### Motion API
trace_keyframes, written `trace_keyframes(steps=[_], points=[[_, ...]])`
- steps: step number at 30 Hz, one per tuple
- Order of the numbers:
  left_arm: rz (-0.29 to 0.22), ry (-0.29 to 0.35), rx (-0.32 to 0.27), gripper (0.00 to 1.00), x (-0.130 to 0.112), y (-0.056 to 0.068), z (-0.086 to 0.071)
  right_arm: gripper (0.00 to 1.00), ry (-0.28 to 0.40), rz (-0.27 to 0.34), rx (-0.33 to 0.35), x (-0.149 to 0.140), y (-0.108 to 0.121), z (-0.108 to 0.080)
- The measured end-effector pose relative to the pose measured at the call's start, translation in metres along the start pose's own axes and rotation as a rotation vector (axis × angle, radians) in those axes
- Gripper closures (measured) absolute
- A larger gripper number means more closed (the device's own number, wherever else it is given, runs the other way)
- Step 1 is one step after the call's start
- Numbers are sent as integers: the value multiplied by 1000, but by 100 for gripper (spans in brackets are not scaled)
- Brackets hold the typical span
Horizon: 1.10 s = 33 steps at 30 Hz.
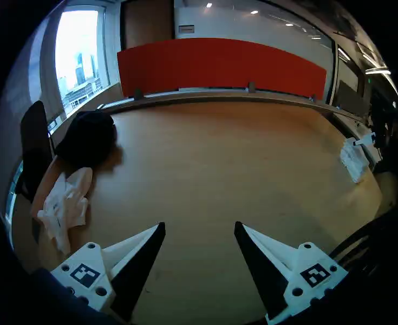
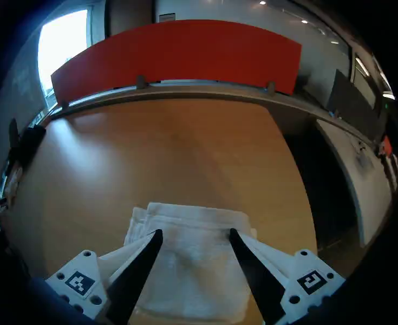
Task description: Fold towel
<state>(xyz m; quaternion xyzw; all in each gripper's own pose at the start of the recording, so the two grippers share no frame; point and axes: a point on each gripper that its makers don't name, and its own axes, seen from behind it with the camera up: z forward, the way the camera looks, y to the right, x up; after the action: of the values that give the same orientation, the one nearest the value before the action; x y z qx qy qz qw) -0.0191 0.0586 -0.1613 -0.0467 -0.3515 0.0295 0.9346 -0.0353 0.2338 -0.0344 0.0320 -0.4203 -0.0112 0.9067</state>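
Right hand-held gripper (image 2: 194,233), spread wide, sits over folded towel (image 2: 199,271); left hand-held gripper (image 1: 200,225), likewise spread, faces bare table (image 1: 209,162).

Ahead of the left claw (image 1: 199,225) the tabletop (image 1: 226,162) lies bare up to the red screen (image 1: 220,67) on its far edge. A black bag (image 1: 87,138) and a crumpled cloth (image 1: 66,208) crowd its left side. A folded towel (image 2: 193,271) lies beneath the right claw (image 2: 195,231); beyond it the wood is bare.

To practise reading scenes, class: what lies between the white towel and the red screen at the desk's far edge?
In the right gripper view, only bare wooden desk runs from the towel to the red screen.
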Motion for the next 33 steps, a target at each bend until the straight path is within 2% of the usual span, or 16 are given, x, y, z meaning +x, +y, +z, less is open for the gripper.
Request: trace_keyframes(steps=[6, 12, 18, 33], points=[[-1, -4, 11, 5, -2, -4, -3, 4, -20, 2, -3, -7, 1, 10], [-5, -2, 14, 5, -2, -6, -4, 4, -21, -2, -6, -7, 0, 11], [-2, 2, 8, 5, -1, -5, -3, 4, 18, 3, -5, 7, -3, -2], [-7, 24, -7, 6, 4, -7, 0, 4, 69, 1, -23, 21, -10, -23]])
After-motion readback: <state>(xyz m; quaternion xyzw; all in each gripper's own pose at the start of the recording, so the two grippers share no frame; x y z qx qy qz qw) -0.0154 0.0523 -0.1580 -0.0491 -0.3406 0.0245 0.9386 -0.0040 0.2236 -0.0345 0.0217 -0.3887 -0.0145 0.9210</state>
